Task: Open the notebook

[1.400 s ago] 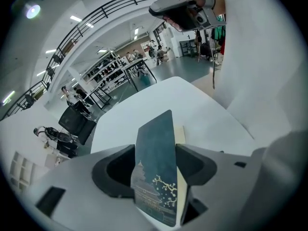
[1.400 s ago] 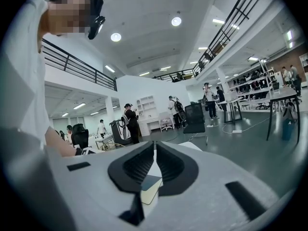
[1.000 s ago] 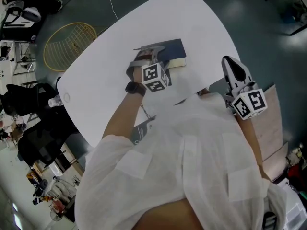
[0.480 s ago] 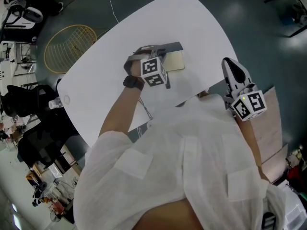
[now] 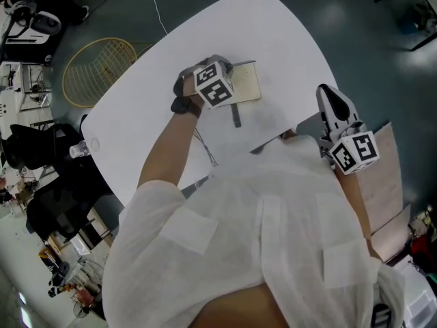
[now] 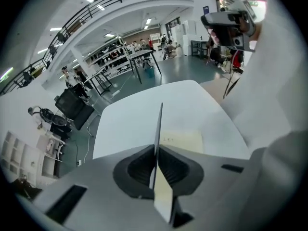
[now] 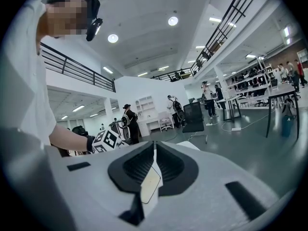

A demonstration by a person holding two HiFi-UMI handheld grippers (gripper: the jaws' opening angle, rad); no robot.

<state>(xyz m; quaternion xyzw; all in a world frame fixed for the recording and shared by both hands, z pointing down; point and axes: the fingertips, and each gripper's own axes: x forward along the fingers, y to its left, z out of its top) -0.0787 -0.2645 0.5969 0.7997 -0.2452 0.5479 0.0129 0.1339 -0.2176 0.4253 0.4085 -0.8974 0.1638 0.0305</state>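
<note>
notebook (image 5: 246, 86): on the white desk (image 5: 273, 26), ahead of the person; cream first page showing, so partly opened.
cover (image 6: 159, 121): thin dark sheet, edge-on, standing up off the page and pinched in the left jaws.
left gripper (image 6: 157, 148): jaws clenched on the cover edge, tilted steeply down over the notebook's left side.
right gripper (image 7: 154, 150): jaws closed on nothing, held off the desk's right edge, well apart from the notebook.
step: judged mid-lift; cover is up but not laid flat.
risk 1: thin cover could slip out of the jaws and drop shut, since the grip is only on its edge.
risk 2: whole notebook may drag or lift with the cover, since nothing holds it down.
risk 3: pulling past the spine's swing could bend or crease the cover.
count: one notebook, one desk, two grippers (one busy, one idle).
off-desk: one yellow wire basket (image 5: 95, 67) on the floor, not involved.
</note>
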